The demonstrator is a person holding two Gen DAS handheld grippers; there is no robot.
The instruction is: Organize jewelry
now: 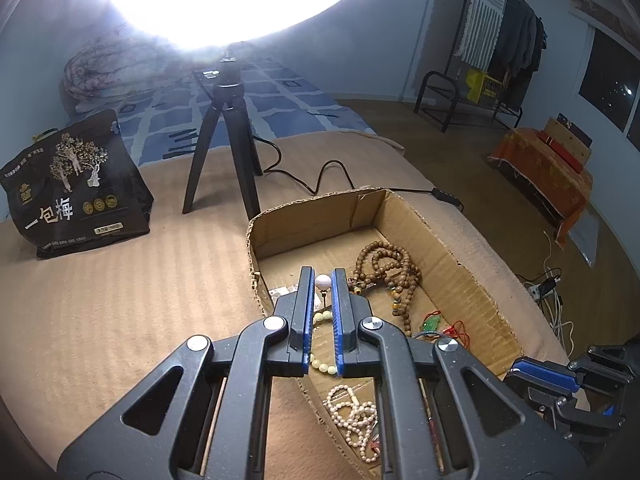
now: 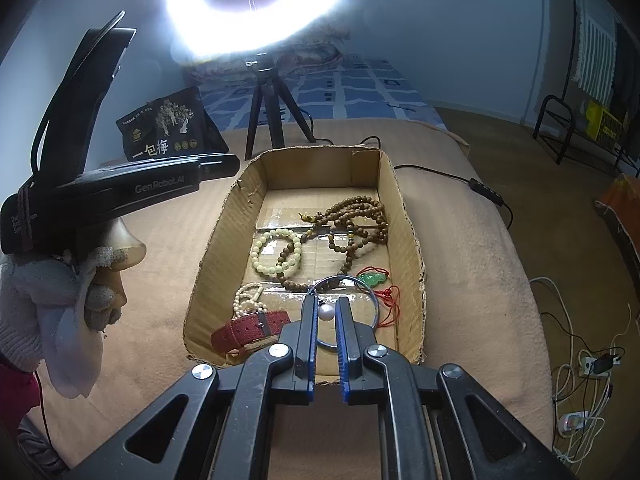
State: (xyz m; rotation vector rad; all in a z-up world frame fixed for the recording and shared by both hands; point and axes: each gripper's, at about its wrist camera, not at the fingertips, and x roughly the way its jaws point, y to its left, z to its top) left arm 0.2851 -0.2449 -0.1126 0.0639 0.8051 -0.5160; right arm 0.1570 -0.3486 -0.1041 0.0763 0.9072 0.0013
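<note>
Two grippers — left gripper (image 1: 323,276) and right gripper (image 2: 325,307) — are each pinching a small pearl-headed pin (image 1: 323,282) above the cardboard box (image 2: 404,216) of jewelry, jaws clamped narrowly, and either round pearl (image 2: 325,313) could be squirting free — dropping among the wooden beads (image 2: 352,220).

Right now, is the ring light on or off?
On. The ring light glares white above its tripod, casting bright reflections on the cardboard box floor.
</note>
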